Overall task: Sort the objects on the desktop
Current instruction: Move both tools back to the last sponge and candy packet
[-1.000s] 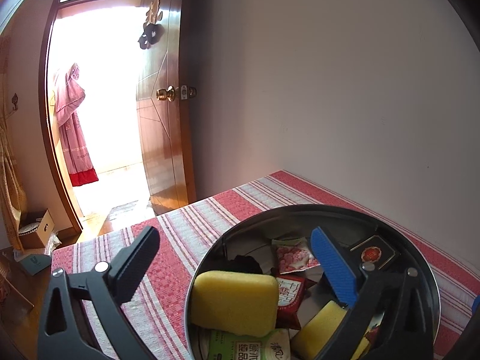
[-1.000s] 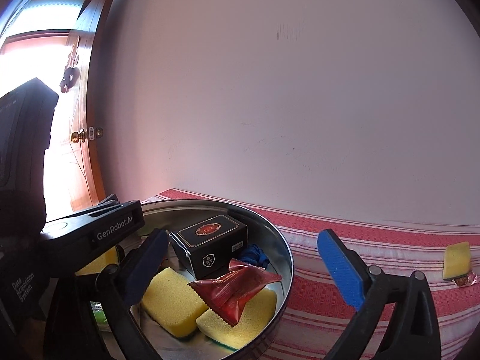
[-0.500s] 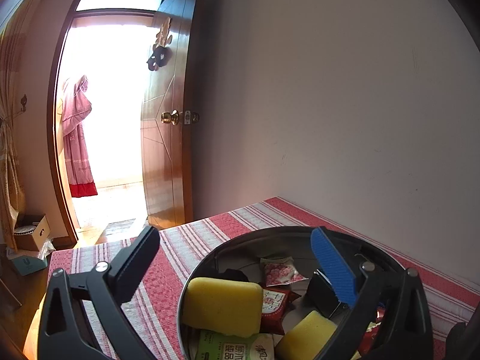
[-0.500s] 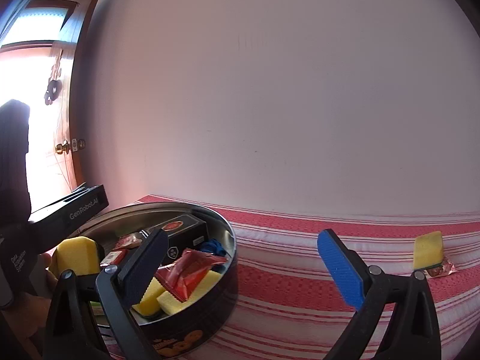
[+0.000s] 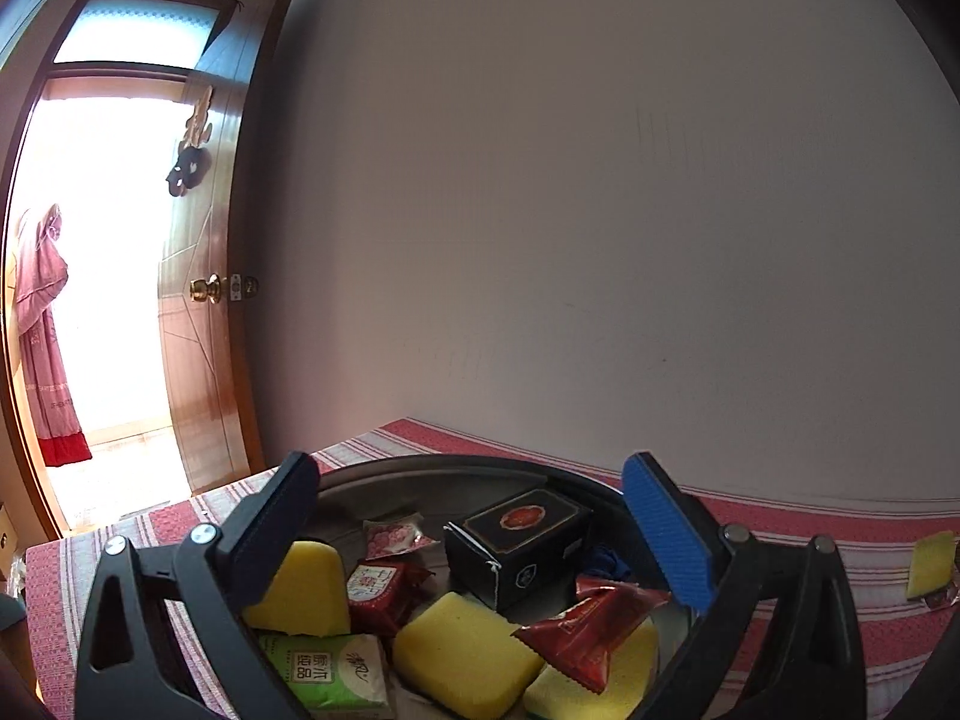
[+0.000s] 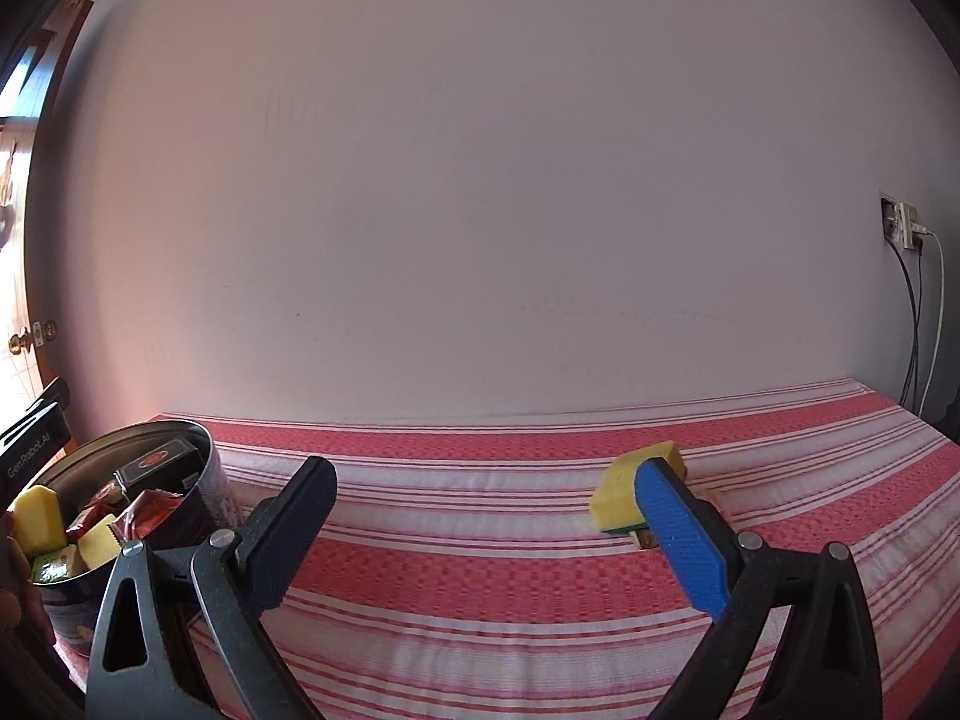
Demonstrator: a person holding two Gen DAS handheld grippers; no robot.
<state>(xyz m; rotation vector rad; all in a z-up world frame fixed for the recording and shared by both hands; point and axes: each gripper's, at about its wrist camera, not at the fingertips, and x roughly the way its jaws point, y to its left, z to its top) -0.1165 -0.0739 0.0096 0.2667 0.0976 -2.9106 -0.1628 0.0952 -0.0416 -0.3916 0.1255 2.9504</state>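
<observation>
The right gripper hangs above the striped cloth with its jaws spread wide and nothing between them. In the right wrist view a loose sponge lies on the cloth at centre right, just behind the blue fingertip, which hides its right part; a small brown wrapper peeks out beneath it. Whether the finger touches the sponge I cannot tell.

The left gripper is also wide open and empty, poised over a round metal tin that fills the lower middle of the left wrist view. Inside the tin lie 3 yellow sponges, a black box with a red emblem standing near the back, a red packet resting on the front sponges, another red packet left of centre, a pink packet behind it, a green tissue pack at the front left, and something blue tucked beside the box.

In the left wrist view the loose sponge shows at the far right edge, well apart from the tin. In the right wrist view the tin sits at the lower left, with the left gripper's black body above it. An open wooden door stands at the left.
</observation>
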